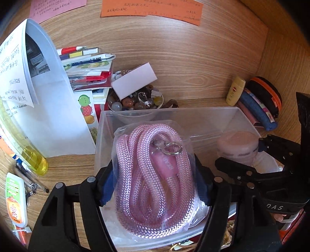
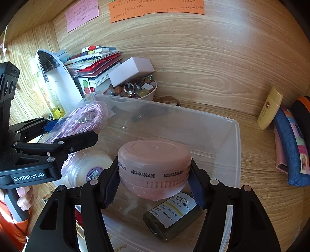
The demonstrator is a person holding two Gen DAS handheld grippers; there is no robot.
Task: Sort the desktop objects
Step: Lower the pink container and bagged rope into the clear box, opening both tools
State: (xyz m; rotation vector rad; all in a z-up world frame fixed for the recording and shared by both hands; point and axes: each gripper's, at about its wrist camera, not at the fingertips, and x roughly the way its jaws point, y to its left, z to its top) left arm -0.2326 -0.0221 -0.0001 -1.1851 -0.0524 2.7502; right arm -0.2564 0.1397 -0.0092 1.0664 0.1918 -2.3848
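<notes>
- Far left on the wooden desk: white tube with orange label point(image 1: 15, 201), pens point(image 1: 32, 179) beside it, yellow-liquid bottle point(image 1: 29, 155) lying tilted.
- Behind those: curved stack of printed sheets point(image 1: 44, 93) standing upright, then a pile of booklets and packets point(image 1: 87, 67) against the back wall.
- Just right of the pile: bowl of beads and rings point(image 1: 135, 100), with a white box point(image 1: 134, 80) resting tilted on top of it.
- Back wall: pink note point(image 2: 82, 14) and orange note point(image 2: 155, 7) stuck up.
- Centre: clear plastic bin point(image 2: 237, 147) on the desk, just in front of the bowl.
- left gripper point(image 1: 155, 186): over the bin's left end, blue pads on both sides of a bagged pink rope point(image 1: 153, 180) with a metal clasp. Jaws have just been opening; rope is between them, pads at the bag's sides. Can't tell if they still press.
- White round jar point(image 2: 89, 170) lies in the bin under the rope.
- right gripper point(image 2: 155, 178): over the bin's middle, clamped on a pink round container point(image 2: 153, 164) printed "HYNTOOR"; pads touch both sides. Container is lifted off the bin floor.
- Dark pump bottle point(image 2: 172, 217) with white label lies on its side in the bin, below the pink container.
- A hand point(image 2: 24, 195) grips the left gripper's handle, seen in the right wrist view.
- Right of the bin, well apart: yellow sunscreen tube point(image 2: 269, 108) leaning on the wall, blue pouch point(image 2: 290, 147), black-and-orange case point(image 1: 267, 95) at the far right.
</notes>
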